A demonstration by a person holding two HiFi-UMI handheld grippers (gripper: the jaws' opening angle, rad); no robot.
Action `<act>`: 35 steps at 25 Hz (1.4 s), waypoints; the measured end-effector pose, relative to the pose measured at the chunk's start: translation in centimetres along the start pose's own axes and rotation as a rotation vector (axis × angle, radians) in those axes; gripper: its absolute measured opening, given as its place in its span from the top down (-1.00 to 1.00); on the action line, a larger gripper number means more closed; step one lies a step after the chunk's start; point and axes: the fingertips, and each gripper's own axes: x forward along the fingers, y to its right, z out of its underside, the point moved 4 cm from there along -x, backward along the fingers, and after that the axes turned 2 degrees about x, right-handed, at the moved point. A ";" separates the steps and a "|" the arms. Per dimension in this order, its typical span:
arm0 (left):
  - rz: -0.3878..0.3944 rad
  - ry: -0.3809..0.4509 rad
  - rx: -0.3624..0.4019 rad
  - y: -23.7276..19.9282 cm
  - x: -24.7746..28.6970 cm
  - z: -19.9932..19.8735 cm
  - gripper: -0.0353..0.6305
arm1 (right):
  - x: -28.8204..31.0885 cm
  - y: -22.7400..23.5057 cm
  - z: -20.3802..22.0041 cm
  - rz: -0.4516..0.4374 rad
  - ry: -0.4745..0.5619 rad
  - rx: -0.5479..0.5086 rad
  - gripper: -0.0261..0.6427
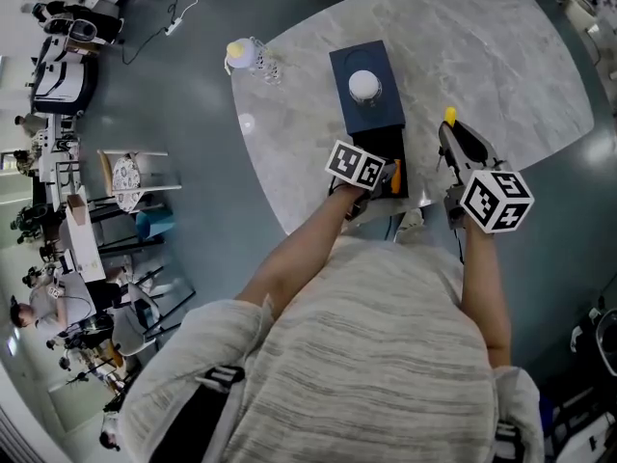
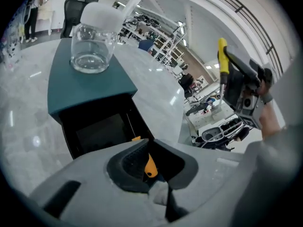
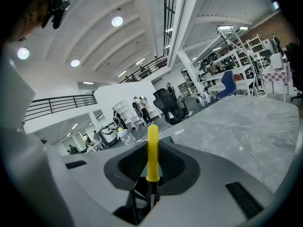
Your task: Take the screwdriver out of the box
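On the tabletop (image 1: 501, 56), right gripper (image 1: 461, 143) fingers clamp a yellow screwdriver (image 3: 152, 148) already clear of the box (image 1: 366, 90); left gripper (image 1: 372, 183), fingers together by an orange handle (image 2: 150, 168) at the box's open end, likely must open next.

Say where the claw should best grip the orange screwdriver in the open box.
Its orange handle, the only part showing. It lies lengthwise along the right wall of the open box, so likely come from above, jaws spanning its width, one slipping between handle and wall.
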 end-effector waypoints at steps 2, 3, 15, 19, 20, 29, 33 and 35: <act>-0.002 -0.032 -0.019 -0.2 0.4 0.4 0.83 | -0.1 0.1 0.0 0.005 0.000 0.006 0.72; -0.006 -0.047 -0.025 -0.3 0.7 0.6 0.83 | -0.2 0.2 0.1 0.008 0.000 0.008 0.72; -0.047 -0.216 -0.097 -0.7 3.5 2.8 0.44 | -0.9 1.5 0.3 0.022 0.003 0.046 0.72; -0.088 -0.252 -0.124 -1.0 4.0 3.2 0.44 | -0.9 1.5 0.4 0.023 0.006 0.049 0.72; -0.098 -0.258 -0.138 -1.1 4.1 3.3 0.43 | -0.9 1.6 0.4 0.024 0.006 0.050 0.72; -0.182 -0.295 -0.286 -1.4 4.6 3.6 0.43 | -1.3 2.1 0.5 0.039 0.016 0.072 0.72; -0.211 -0.301 -0.264 -1.6 4.2 3.7 0.39 | -1.5 2.0 0.4 0.042 0.023 0.072 0.72; -0.235 -0.317 -0.228 -1.8 3.8 3.6 0.31 | -1.7 2.0 0.3 0.043 0.028 0.073 0.72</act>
